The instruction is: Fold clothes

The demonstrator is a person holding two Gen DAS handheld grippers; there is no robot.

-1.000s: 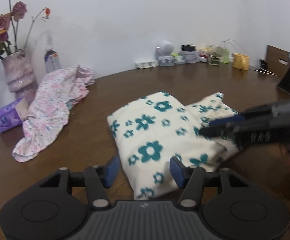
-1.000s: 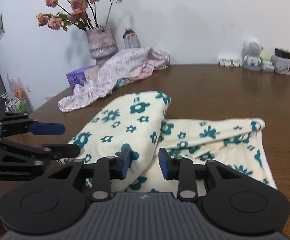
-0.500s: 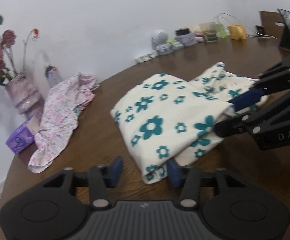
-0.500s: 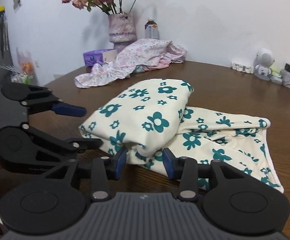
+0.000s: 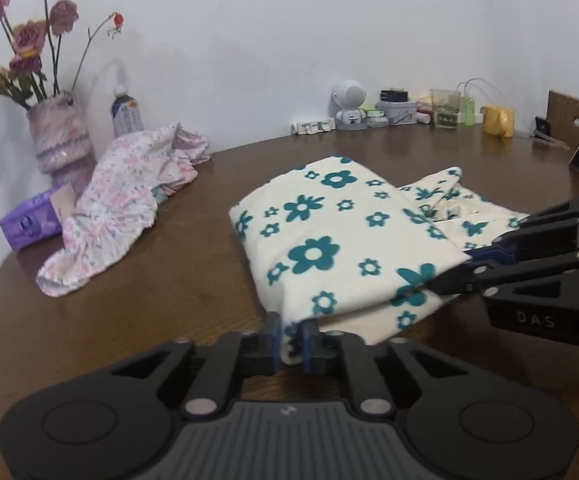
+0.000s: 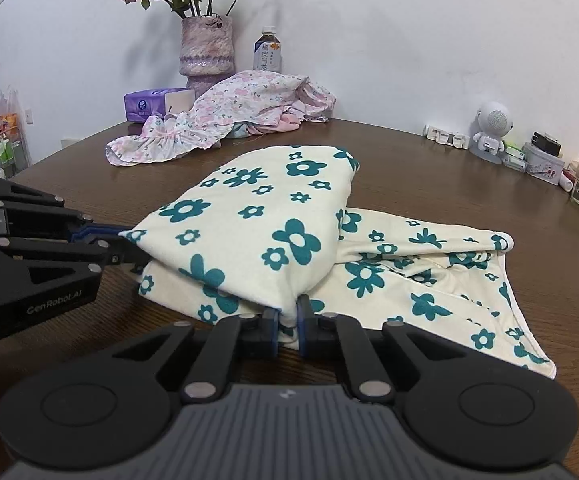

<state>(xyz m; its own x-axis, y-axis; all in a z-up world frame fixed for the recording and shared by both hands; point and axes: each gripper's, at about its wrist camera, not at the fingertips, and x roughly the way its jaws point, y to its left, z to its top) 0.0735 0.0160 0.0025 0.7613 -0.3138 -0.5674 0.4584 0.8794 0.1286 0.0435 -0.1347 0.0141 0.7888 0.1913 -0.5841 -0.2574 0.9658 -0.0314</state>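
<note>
A: The left gripper [image 5: 290, 338] is closing on the near corner of the cream cotton garment printed with teal flowers [image 5: 329, 240]; its blue pads already pinch the cloth between them. The right gripper [image 6: 287, 326] is doing the same at the other near corner, jaws closing with a fold of fabric nipped tight.

B: So both are clamped on the same garment?

A: Yes, each on one end of the folded near edge. The garment lies in the middle of the dark brown round wooden surface [image 5: 169, 280], already doubled over, with a lower layer spreading out flat towards the right.

B: Which step is this, do you reckon?

A: I'd judge it the grasp before another fold. The next move likely calls for lifting both corners together and carrying them over the far part, keeping the edge taut so the layers don't slip.

B: Anything in the way?

A: Not close. A crumpled pink floral garment [image 6: 225, 124] lies well apart towards the wall, beside a purple tissue pack [image 6: 153, 104] and a knitted lilac vase of dried roses [image 6: 207, 46]. It looks unfolded yet.
</note>
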